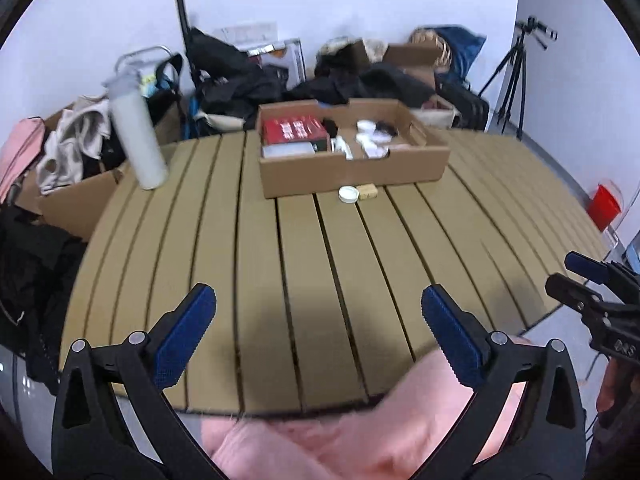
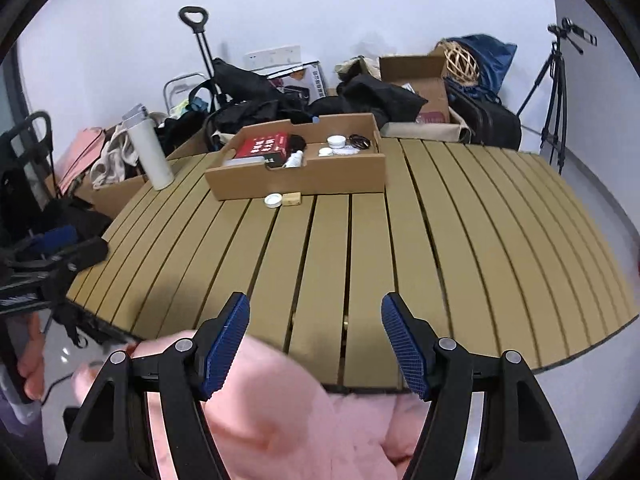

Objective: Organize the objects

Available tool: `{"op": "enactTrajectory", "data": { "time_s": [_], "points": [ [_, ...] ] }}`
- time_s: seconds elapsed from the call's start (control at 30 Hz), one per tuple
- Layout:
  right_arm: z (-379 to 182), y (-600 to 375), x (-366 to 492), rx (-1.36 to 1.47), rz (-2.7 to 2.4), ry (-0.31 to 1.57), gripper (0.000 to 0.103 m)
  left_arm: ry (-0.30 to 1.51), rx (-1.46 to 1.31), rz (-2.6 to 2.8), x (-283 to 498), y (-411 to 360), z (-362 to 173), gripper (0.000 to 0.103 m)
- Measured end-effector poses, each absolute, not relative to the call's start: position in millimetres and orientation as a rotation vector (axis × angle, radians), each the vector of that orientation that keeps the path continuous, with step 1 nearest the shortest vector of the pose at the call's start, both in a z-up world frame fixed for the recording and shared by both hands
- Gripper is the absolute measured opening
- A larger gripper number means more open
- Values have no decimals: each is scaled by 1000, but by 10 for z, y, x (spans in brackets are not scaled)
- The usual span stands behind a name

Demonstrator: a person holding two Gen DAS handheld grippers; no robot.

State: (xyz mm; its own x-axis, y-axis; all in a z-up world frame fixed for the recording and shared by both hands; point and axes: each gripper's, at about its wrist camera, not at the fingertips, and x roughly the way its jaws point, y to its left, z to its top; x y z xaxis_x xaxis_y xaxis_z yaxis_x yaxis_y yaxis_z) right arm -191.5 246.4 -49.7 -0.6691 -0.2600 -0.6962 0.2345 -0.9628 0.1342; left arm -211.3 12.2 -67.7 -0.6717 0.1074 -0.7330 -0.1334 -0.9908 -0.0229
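On the slatted desk [image 1: 248,260], our released left gripper [image 1: 318,334] and right gripper [image 2: 316,344] may knock the small lid [image 2: 273,200] away.

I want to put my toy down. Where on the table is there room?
The slatted table is bare from its near edge up to the white lid and small wooden block, and to the right of the cardboard tray. It is crowded inside the tray and around the white bottle at the far left.
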Motion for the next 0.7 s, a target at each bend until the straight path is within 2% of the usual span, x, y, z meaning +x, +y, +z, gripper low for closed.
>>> {"op": "enactTrajectory", "data": {
  "time_s": [0.07, 0.17, 0.23, 0.3, 0.43, 0.57, 0.6, 0.67, 0.7],
  "points": [
    [-617, 2469, -2138, 1165, -2600, -52, 72, 67, -1196, 2737, -2300, 195, -770, 99],
    [-743, 2473, -2569, 1201, -2544, -90, 72, 95, -1240, 2687, -2800, 343, -983, 89],
    [-793, 2454, -2856, 1171, -2528, -125, 72, 153, -1265, 2653, -3129, 457, -1147, 86],
    [-867, 2421, -3164, 1164, -2515, -155, 72, 196, -1286, 2619, -3430, 545, -1309, 78],
    [-1031, 2376, -3634, 1177, -2493, -204, 72, 166, -1322, 2577, -3879, 629, -1625, 71],
    [-1204, 2364, -3819, 1233, -2460, -202, 72, 164, -1326, 2579, -4051, 670, -1872, 54],
    [-1253, 2359, -3841, 1247, -2453, -193, 72, 184, -1298, 2600, -4044, 674, -1882, 42],
    [-1321, 2346, -3875, 1258, -2440, -185, 72, 172, -1282, 2594, -4042, 662, -1859, 25],
    [-1363, 2312, -3890, 1264, -2434, -177, 72, 136, -1293, 2576, -4035, 636, -1846, 25]
  ]
}}
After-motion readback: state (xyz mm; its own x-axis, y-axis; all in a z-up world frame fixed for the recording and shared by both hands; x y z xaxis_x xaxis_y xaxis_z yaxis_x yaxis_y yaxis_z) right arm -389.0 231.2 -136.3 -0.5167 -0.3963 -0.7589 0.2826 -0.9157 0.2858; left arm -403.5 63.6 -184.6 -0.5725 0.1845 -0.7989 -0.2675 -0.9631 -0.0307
